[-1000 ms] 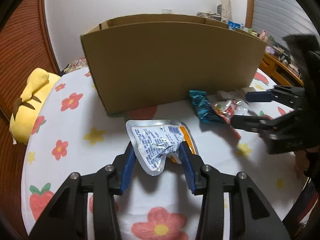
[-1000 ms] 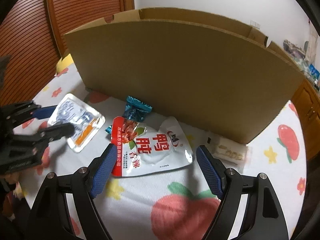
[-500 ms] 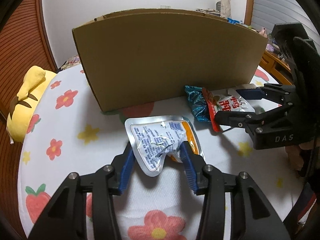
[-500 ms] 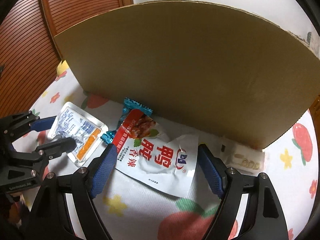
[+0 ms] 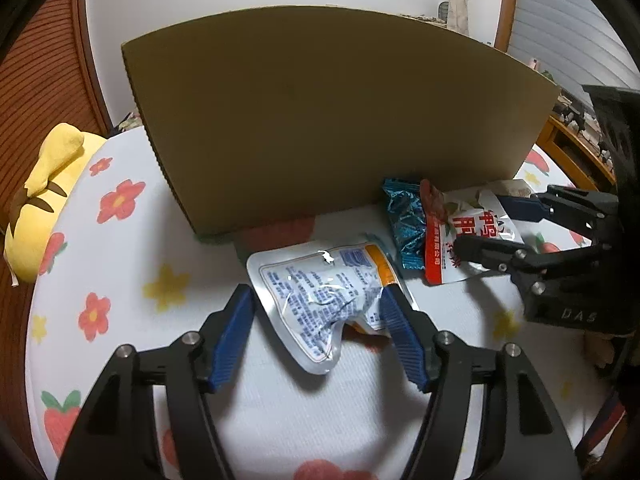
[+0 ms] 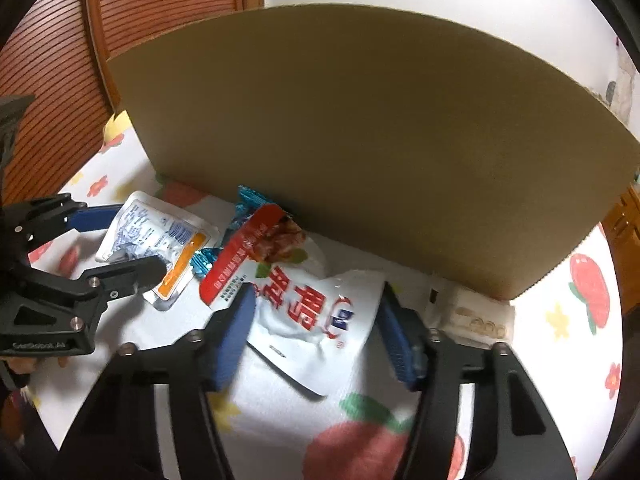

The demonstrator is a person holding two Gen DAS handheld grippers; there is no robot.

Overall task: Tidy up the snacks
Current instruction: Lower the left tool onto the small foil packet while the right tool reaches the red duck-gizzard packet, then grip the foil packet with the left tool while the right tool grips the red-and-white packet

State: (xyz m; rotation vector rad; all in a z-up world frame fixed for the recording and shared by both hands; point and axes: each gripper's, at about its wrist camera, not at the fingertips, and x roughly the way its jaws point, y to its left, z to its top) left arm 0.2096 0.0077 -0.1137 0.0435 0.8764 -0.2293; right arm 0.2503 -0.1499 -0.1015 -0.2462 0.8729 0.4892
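Nearest you: your left hand-held gripper [image 5: 316, 312], fingers spread either side of a silver pouch [image 5: 320, 280] lying on the flowered tabletop [image 5: 120, 292], its near corner lifted. Your right hand-held gripper [image 6: 314, 320] is likewise spread around a white-and-red pouch [image 6: 308, 300]; whether the pads touch it you cannot tell. Between the two pouches: a blue foil packet [image 5: 404, 220], partly under the red edge. Beside the right gripper: a small pale packet [image 6: 472, 316] against the box. Farthest: a cardboard box [image 6: 360, 140]; yellow plush toy [image 5: 48, 184] at far left.
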